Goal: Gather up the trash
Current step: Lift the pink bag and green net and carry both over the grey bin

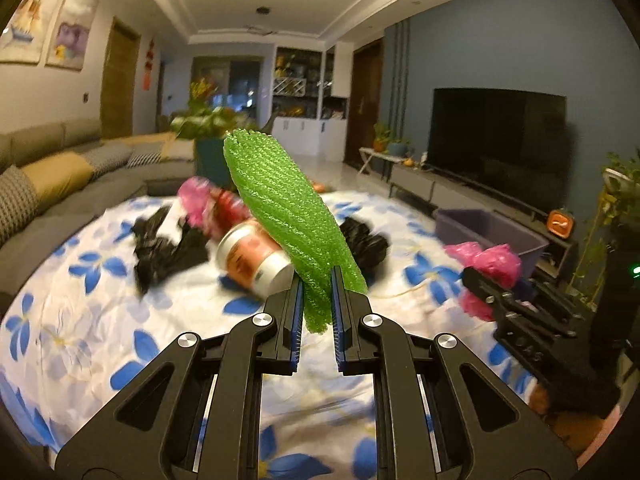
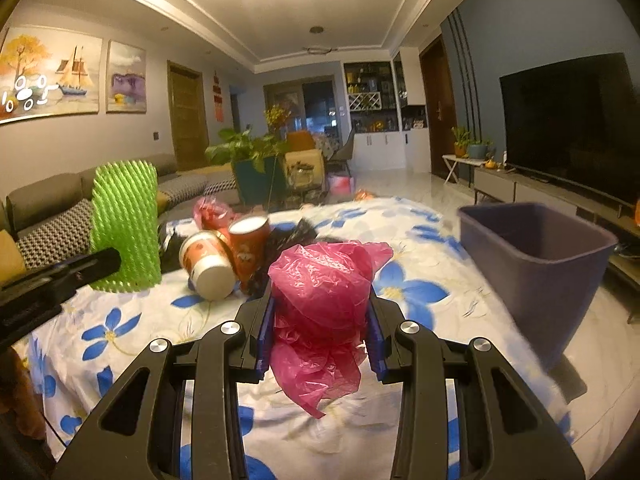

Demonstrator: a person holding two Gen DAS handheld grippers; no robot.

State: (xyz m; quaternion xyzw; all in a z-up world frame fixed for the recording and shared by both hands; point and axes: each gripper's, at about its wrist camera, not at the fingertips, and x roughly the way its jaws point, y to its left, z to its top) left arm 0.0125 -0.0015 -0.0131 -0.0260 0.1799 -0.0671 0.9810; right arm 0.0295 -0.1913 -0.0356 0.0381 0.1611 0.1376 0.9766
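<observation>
My left gripper [image 1: 316,284] is shut on the lower end of a green foam net sleeve [image 1: 288,216], which sticks up and away above the table. The same sleeve [image 2: 122,224] and the left gripper's dark body [image 2: 56,280] show at the left of the right wrist view. My right gripper [image 2: 320,300] is shut on a crumpled pink plastic bag [image 2: 324,280], held above the flowered tablecloth [image 2: 132,320]. In the left wrist view that pink bag [image 1: 488,260] and the right gripper [image 1: 520,312] appear at the right. A purple bin [image 2: 536,256] stands on the table's right side.
Two orange paper cups [image 2: 228,256], one lying, one upright, sit mid-table with black plastic bags [image 1: 168,248] and another pink bag [image 2: 212,210] behind them. A sofa [image 1: 60,184] lines the left; a TV [image 2: 568,120] on a low cabinet lines the right wall.
</observation>
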